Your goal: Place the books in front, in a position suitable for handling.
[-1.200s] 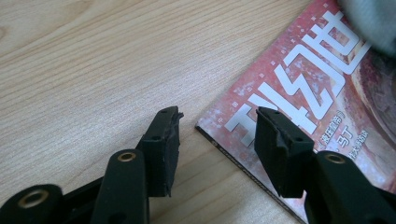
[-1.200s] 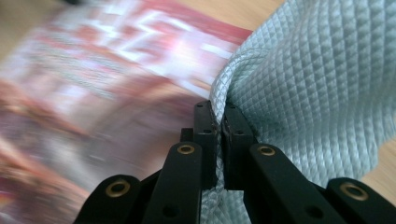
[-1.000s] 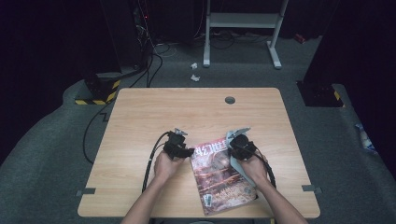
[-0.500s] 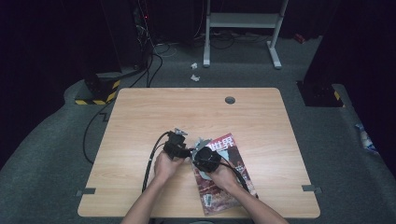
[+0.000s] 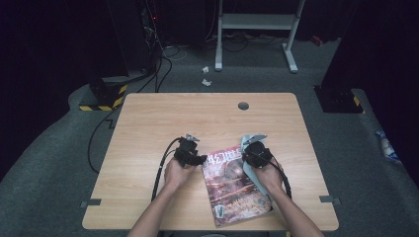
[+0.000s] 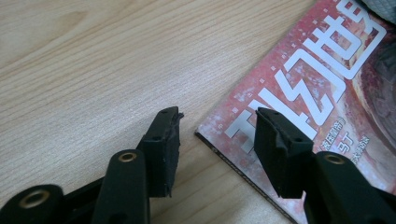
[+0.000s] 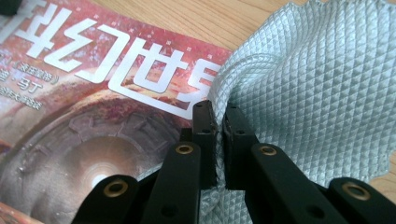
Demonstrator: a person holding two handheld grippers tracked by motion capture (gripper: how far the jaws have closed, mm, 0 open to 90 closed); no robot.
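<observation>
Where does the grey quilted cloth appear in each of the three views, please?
High view: the cloth shows at the right gripper, along the magazine's right edge.
Left gripper view: a small grey piece at the top right corner, above the magazine cover.
Right gripper view: the cloth fills the right half, pinched between the shut jaws.
Shared landmark: the white title characters on the red cover.

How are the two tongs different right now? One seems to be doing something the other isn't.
The right tongs are pinched shut on a pale quilted cloth, while the left tongs stand open, holding nothing. The right tongs sit over the red magazine cover; the left tongs straddle the magazine's corner, one jaw over bare wooden table. Both have black jaws and are hand-held.
</observation>
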